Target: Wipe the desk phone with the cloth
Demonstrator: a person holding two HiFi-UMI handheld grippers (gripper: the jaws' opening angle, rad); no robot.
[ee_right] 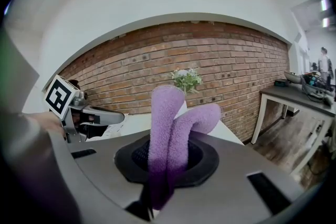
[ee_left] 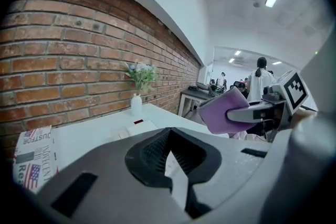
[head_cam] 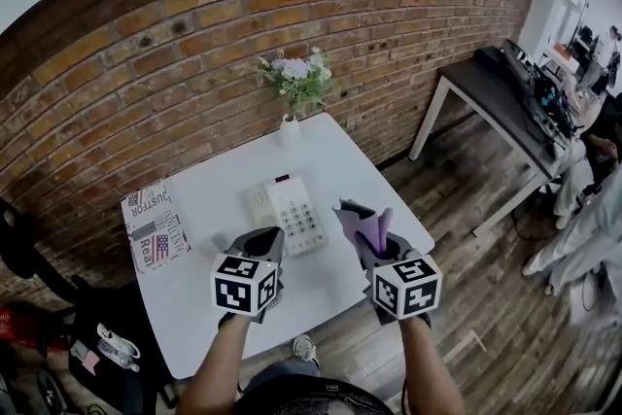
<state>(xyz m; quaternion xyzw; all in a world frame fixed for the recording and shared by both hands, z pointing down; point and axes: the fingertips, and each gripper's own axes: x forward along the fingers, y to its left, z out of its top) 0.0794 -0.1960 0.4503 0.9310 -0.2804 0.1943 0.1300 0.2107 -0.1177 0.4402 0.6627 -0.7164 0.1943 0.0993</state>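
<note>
Right gripper (head_cam: 375, 254) pinches the folded purple fleece cloth (head_cam: 360, 223) above the white square table (head_cam: 340, 160), near its front edge. Left gripper (head_cam: 260, 246) has its jaws together, empty. The white push-button desk phone (head_cam: 290, 212) sits mid-table. Wiping looks not yet begun. Next: lower the cloth onto the keypad.

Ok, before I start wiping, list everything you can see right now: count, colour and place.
table: one, white, against the brick wall
desk phone: one, white, middle of the table
vase of flowers: one, white vase with green and pale blooms, at the table's far edge
newsprint-patterned package: one, at the table's left end
second table: one, dark top and white legs, far right, with gear on it
people: at least two, in pale clothes, at the right edge
cloth: one, purple, clamped in the right gripper
left gripper: grey, jaws together, empty, over the table's near part
right gripper: grey, shut on the cloth
</note>
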